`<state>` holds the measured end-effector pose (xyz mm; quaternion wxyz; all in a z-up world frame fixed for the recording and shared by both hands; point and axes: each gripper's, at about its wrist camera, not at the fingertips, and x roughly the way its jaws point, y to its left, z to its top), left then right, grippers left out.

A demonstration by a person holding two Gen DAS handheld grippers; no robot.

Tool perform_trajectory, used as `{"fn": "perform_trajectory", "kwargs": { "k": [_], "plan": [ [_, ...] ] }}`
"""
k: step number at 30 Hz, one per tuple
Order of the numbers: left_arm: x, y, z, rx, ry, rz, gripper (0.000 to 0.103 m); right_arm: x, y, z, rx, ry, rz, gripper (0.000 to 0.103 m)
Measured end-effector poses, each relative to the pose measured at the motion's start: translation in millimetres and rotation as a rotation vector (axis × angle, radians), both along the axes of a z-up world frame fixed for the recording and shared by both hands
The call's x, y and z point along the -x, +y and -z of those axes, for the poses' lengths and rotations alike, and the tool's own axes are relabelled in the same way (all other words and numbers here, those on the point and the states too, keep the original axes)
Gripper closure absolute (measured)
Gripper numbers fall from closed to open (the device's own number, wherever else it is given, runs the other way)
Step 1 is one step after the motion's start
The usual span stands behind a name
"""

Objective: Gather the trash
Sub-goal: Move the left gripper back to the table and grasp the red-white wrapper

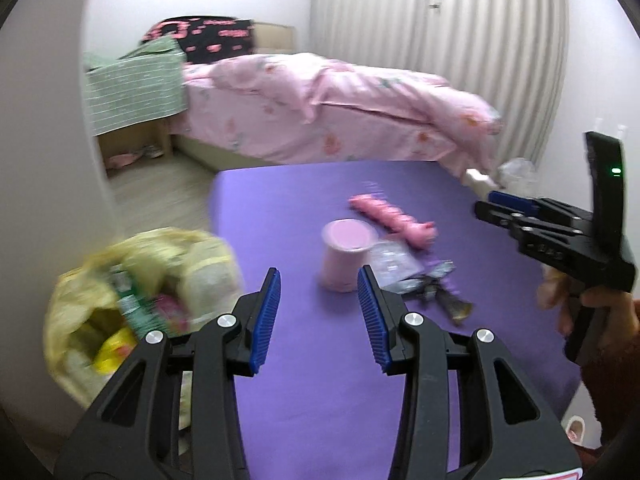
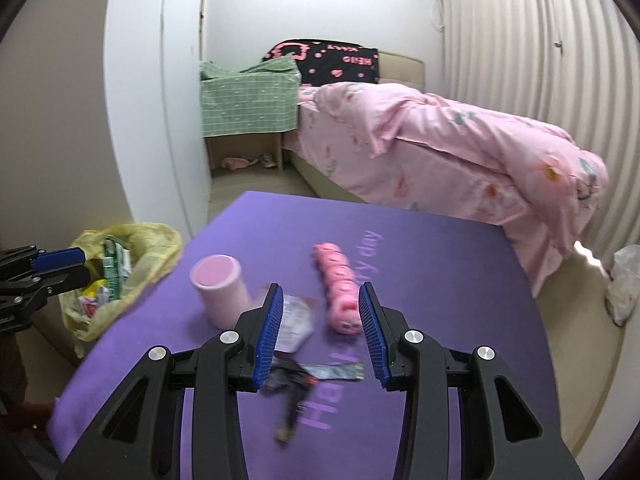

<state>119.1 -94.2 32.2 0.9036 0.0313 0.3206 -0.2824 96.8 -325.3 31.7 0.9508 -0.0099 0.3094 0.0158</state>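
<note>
Hovering over the purple mat-covered table [image 1: 304, 200], the left gripper [image 1: 318, 316] had its blue ribbed pads spread apart with nothing between them, only bare purple surface showing in the gap. Off to its left, beside the table edge, sat the yellow plastic trash bag [image 1: 132, 292], mouth open, with green and pink wrappers visible inside, though blur smeared the detail.

Over on the right, the right gripper [image 2: 320, 320] was likewise released, jaws parted and gripping nothing. Between and just beyond its pads lay the trash itself: a crumpled silvery foil wrapper [image 2: 294, 318] tucked close against the left pad, and a dark, twisted wrapper strip [image 2: 320, 372] lying lower on the mat across the printed lettering. Whether either pad touched the foil I couldn't tell, the picture being too smeared.

Standing upright to the left of that foil was a pale pink cylindrical cup [image 2: 220, 292], and to the right, a pink segmented roll of sweets or similar [image 2: 338, 284] stretched away across the mat, its near end just beside the right pad.

From the left wrist view the same cluster showed mid-table: the cup [image 1: 346, 256], the pink roll [image 1: 394, 220] behind it, the foil wrapper [image 1: 394, 266] and the dark strip [image 1: 436, 284] trailing towards the near right. A hand [image 1: 592, 304] held the other gripper [image 1: 496, 202] at the right edge of that view.

Behind it all was a bed with a pink floral duvet [image 2: 440, 148].
</note>
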Motion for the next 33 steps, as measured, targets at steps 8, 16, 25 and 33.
{"fn": "perform_trajectory", "kwargs": {
  "k": [8, 16, 25, 33],
  "plan": [
    [-22, -70, 52, 0.017, 0.139, 0.216, 0.060, 17, -38, 11, 0.019, 0.019, 0.076, 0.045],
    [-55, -72, 75, 0.058, 0.238, 0.037, 0.060, 16, -49, 39, -0.126, 0.147, 0.029, 0.045],
    [-54, -25, 73, 0.054, 0.225, -0.061, 0.060, -51, -1, 80, -0.276, 0.256, -0.029, 0.072],
    [-50, -1, 80, 0.081, 0.249, -0.083, 0.060, -65, 26, 95, -0.253, 0.318, -0.110, 0.100]
  ]
}}
